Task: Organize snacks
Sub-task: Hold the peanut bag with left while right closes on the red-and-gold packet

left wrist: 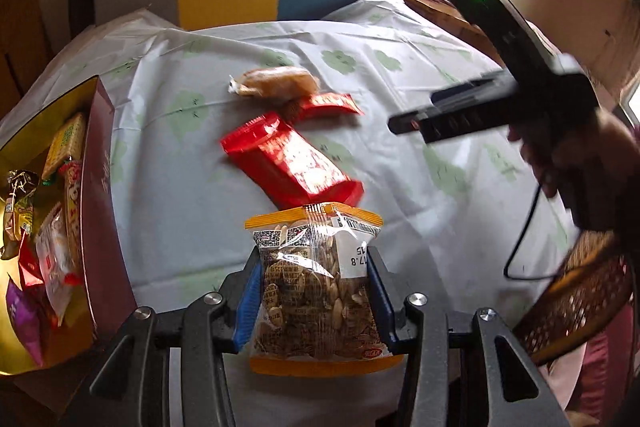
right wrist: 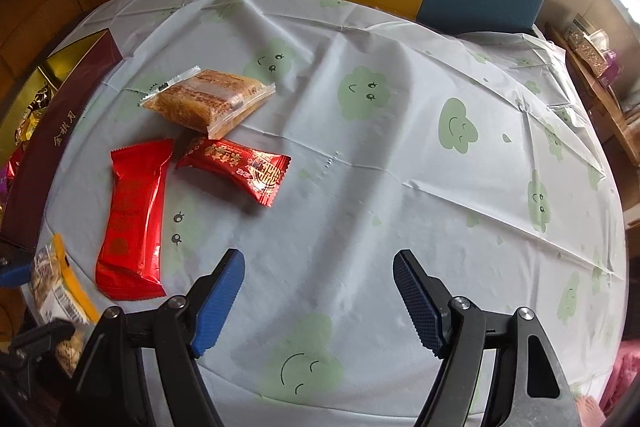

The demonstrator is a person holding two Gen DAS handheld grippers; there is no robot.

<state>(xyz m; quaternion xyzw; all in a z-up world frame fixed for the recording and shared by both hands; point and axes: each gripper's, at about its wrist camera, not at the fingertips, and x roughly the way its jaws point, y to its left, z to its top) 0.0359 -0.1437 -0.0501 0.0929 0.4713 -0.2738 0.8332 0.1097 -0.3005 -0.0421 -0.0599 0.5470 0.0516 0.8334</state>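
- My left gripper [left wrist: 314,291] is clamped on a clear packet of seeds [left wrist: 316,287] with orange seals; its lower part is hidden behind my blue ribbed pads, and the small print on it I cannot read.
- My right gripper [right wrist: 320,299] has its fingers wide apart with nothing between them, over the near part of the table [right wrist: 400,167].
- In the left wrist view my right gripper is only a dark, blurred shape, so its fingers are hard to make out there.
- The maroon box [left wrist: 105,187] with a shiny gold inside stands at the left edge of the table. It is cut off by the picture edge, and the crinkled packets inside overlap each other.
- On the thin plastic cloth with creases and green smiling clouds lie a long glossy red packet [right wrist: 134,219], a shorter red packet [right wrist: 240,167] and a clear packet with a brown crumbly cake [right wrist: 208,101], all near the box.
- A brown woven basket [left wrist: 576,299] shows partly at the right edge.
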